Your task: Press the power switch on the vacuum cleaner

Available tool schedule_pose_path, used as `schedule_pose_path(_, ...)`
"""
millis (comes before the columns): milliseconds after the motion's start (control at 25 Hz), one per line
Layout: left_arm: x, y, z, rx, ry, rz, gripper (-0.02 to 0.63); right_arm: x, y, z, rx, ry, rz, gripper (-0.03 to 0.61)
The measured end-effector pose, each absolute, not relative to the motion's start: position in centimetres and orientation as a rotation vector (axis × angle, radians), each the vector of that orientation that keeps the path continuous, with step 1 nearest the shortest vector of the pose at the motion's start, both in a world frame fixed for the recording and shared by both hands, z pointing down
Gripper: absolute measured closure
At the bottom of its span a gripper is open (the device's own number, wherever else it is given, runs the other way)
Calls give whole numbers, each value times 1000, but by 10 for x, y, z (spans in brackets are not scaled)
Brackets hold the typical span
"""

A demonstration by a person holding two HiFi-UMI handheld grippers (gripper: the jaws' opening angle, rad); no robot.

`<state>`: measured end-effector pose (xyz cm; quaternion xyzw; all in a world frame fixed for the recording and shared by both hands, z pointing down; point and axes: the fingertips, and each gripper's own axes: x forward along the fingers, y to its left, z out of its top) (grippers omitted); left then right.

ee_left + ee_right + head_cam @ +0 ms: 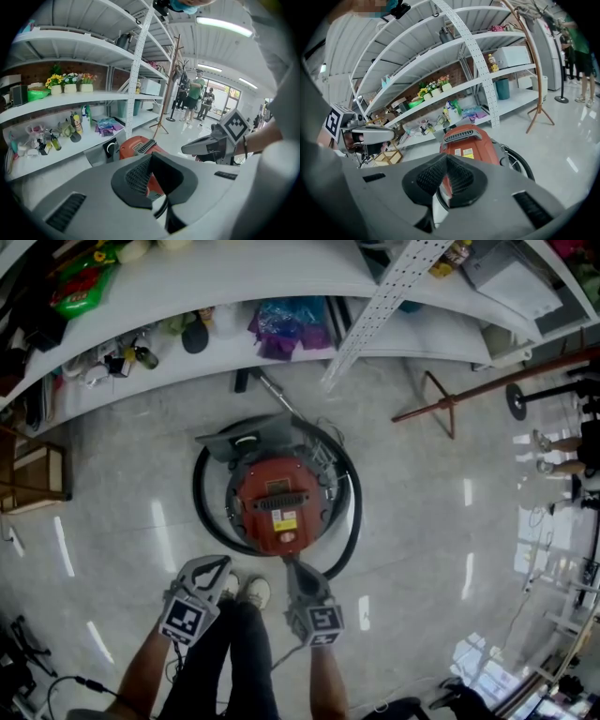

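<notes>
**Setting.** Glossy pale grey floor (422,521). One white shelving unit (234,282) runs along the 12 o'clock side of the head view. Its lower boards hold bottles, bags and small goods. Three flower pots (70,87) stand in a row on an upper board. One brown wooden stand (448,409) is at 2 o'clock. Several people (191,96) stand well off by the bright doorway.

**Item 1, qty 1: vacuum cleaner (278,502).** Round canister with a red top on a darker grey base. A black ribbed grille crosses the top, with one white and one yellow label just below it. It sits on the floor at centre, between the shelving and the shoes.

**Item 2, qty 1: black hose (201,498).** It loops round the canister in nearly a full ring and lies on the floor.

**Item 3, qty 1: grey floor head (246,439).** It lies against the canister at its 11 o'clock. One metal tube (281,399) runs from there toward the shelving.

**Item 4, qty 2: tools, each with a marker cube.**
- Left tool (223,563): jaws together, nothing between them. The tip is near the canister's 7 o'clock, apart from it. The canister lies at this tool's 1 o'clock.
- Right tool (289,563): jaws together, nothing between them. The tip is at the canister's 6 o'clock rim and points to 12 o'clock. Whether it touches or is just short cannot be told.

**Item 5, qty 2: white shoes (256,592).** They are side by side between the two tools, just beside the hose.
</notes>
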<state>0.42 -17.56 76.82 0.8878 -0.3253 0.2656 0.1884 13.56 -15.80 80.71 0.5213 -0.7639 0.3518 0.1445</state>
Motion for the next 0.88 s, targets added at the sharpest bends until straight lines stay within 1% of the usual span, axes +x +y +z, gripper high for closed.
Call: schedule_pose_path(880, 0, -162, 788, 2466, -890, 760, 607, 125, -177, 855, 1485, -2182, 1018, 567)
